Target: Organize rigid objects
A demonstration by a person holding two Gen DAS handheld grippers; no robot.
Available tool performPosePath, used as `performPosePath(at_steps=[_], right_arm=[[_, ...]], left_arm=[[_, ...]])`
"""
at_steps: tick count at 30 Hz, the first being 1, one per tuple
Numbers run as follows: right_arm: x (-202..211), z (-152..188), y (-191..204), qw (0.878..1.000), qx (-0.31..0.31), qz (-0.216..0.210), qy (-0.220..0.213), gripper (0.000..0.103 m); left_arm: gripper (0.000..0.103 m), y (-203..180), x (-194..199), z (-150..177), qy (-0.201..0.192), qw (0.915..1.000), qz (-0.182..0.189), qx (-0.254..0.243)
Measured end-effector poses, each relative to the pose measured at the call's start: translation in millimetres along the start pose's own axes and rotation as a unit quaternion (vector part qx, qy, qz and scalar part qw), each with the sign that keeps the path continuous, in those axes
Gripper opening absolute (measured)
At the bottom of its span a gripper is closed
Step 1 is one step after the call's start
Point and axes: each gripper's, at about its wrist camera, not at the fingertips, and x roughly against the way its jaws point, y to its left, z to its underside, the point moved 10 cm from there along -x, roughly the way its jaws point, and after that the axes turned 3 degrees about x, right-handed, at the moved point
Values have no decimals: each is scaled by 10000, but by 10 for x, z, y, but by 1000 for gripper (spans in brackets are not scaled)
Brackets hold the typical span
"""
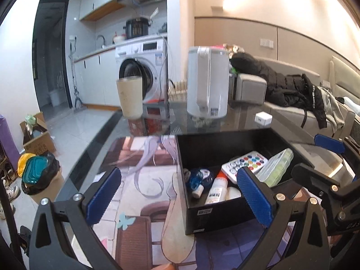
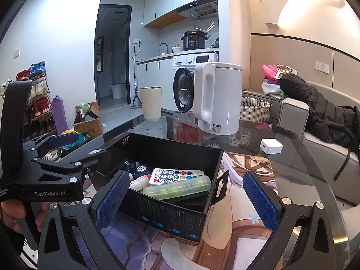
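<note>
An open black box (image 1: pixel 225 216) stands on the printed mat. It holds a white remote (image 1: pixel 245 163) with coloured buttons, a green pill case (image 1: pixel 276 168), a white bottle (image 1: pixel 217 189) and a blue wrapped item (image 1: pixel 200 176). My left gripper (image 1: pixel 178 196) is open, hovering at the box's left side; its right pad overlaps the box's front corner. My right gripper (image 2: pixel 185 200) is open too, with the near corner of the box (image 2: pixel 171 213) between its pads. Remote (image 2: pixel 173 175) and pill case (image 2: pixel 180 189) lie on top. A small white cube (image 2: pixel 271 146) sits apart on the glass.
A white kettle (image 2: pixel 219 99) and a beige cup (image 2: pixel 151 103) stand at the far side of the glass table (image 2: pixel 303 168). A grey sofa (image 2: pixel 326 162) with a black jacket lies to the right. Boxes, bags and a shoe rack (image 2: pixel 38 103) are on the floor at left.
</note>
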Motion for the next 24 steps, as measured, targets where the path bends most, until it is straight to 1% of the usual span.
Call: performPosePath(at_steps=[7,12,17,24], right_arm=[[-15,5,-22,10000,-52,-43,-10,102],[1,0,-22,10000,-7,-17,-55,102],[18,-3,-13,9999,53,9,-95,102],[27,-6,-12,9999,62,12,-118,102]], left_arm=[[103,25,-32,14,78,9998,93,155],[103,-36,-37,25,93,9999,101,30],[103,-71,1,3,-20,9999,59,-85],[103,-25,22,-12,-73,10000,32,-3]])
